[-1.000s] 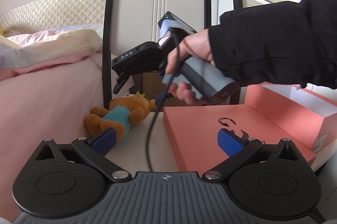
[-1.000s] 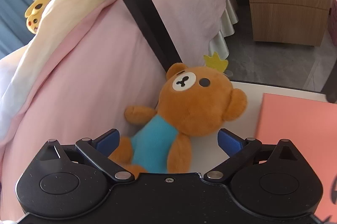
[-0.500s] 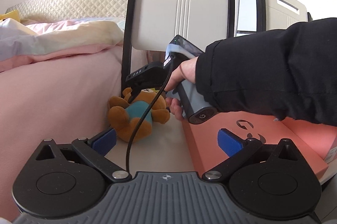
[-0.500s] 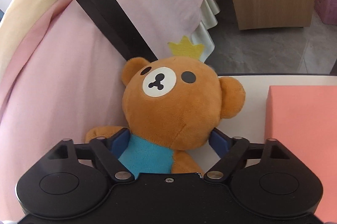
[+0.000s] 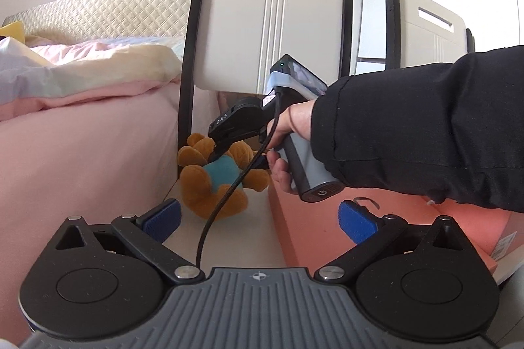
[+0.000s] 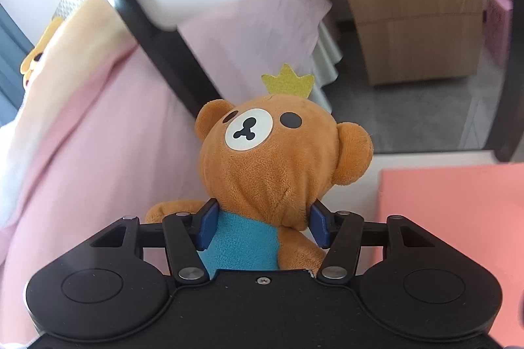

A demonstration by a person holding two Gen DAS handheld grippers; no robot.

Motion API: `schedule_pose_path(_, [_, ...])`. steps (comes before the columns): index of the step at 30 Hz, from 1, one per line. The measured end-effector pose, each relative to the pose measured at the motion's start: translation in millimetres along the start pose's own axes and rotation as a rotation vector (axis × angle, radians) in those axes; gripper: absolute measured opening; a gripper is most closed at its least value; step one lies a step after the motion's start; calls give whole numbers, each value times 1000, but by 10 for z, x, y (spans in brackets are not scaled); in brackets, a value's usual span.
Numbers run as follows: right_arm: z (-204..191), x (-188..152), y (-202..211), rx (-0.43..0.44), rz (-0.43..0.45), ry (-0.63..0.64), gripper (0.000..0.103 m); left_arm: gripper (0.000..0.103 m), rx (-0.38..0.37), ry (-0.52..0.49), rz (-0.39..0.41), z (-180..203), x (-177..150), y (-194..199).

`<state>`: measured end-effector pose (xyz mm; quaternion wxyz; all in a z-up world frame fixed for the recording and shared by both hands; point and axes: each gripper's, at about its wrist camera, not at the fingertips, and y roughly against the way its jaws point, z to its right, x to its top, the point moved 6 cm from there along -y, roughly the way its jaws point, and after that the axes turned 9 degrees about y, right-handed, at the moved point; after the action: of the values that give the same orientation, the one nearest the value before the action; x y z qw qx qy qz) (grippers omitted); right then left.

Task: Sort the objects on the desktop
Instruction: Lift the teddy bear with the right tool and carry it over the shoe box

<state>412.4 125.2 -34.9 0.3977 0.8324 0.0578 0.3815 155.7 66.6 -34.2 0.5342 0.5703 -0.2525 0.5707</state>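
Right tongs [image 6: 262, 229], wide open a second ago, are being closed around the teddy bear [image 6: 278, 159]; left tongs [image 5: 258, 218] are held open, empty

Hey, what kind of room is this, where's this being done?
Most likely a bedroom: a bed with pink bedding and a quilted headboard sits beside the white table, with a wooden drawer unit beyond.
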Motion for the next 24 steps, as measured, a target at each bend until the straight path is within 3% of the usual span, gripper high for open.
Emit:
schedule_pose_path(18, [786, 299, 1447, -184, 154, -16, 57, 103, -29, -6, 74, 90, 116, 156])
schedule_pose_path(24, [1043, 353, 1697, -217, 178, -12, 52, 103, -29, -8, 68, 104, 113, 150])
